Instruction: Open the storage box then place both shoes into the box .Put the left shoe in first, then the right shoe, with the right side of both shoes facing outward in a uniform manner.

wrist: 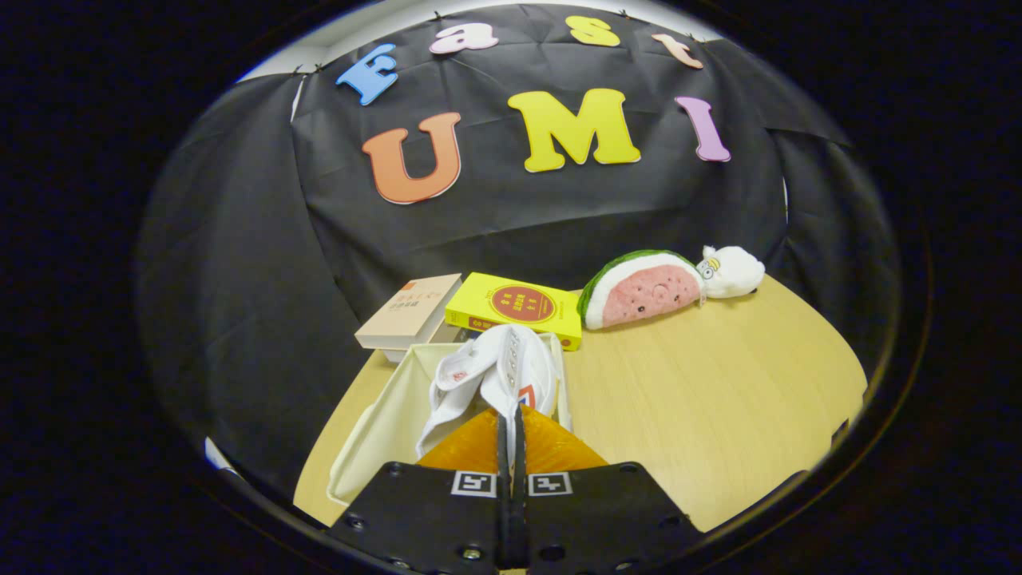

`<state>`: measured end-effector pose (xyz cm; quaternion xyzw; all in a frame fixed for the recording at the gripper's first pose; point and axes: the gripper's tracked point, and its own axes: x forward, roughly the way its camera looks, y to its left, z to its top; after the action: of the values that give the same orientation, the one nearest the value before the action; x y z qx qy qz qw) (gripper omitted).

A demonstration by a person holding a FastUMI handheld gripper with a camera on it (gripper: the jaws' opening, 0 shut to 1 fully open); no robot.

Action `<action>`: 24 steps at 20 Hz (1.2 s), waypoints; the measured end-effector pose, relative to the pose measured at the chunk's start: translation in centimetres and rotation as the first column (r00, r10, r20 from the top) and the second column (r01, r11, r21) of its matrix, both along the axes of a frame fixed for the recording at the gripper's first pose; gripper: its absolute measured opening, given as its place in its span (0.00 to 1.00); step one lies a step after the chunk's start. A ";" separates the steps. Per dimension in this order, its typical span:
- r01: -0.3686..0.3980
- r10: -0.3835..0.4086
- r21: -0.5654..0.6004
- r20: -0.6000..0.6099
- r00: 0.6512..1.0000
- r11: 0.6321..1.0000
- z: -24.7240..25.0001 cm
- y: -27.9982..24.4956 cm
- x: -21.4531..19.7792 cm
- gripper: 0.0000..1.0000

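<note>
A white shoe (pixel 511 363) with a row of eyelets and a small red mark on its side sits right at my fingertips, over the open white storage box (pixel 375 423). My gripper (pixel 509 415) is shut, its two fingers pressed together on the near edge of the shoe. The shoe's tongue and opening lean to the left, toward the box's left wall. My fingers hide the near part of the shoe and of the box's inside. The box stands on the wooden table (pixel 718 399), just ahead of and below the fingers.
Beyond the box lie a beige book (pixel 409 311) and a yellow book (pixel 515 307). To their right rest a watermelon-slice plush (pixel 643 291) and a small white plush (pixel 730 271). Bare tabletop spreads to the right of the box.
</note>
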<state>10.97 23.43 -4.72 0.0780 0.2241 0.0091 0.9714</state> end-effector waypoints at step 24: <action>0.205 -0.089 -0.192 0.484 0.870 0.960 6.7 -9.2 -7.3 0.98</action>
<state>3.70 14.20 1.96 -0.0264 -0.0258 -0.0736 0.9966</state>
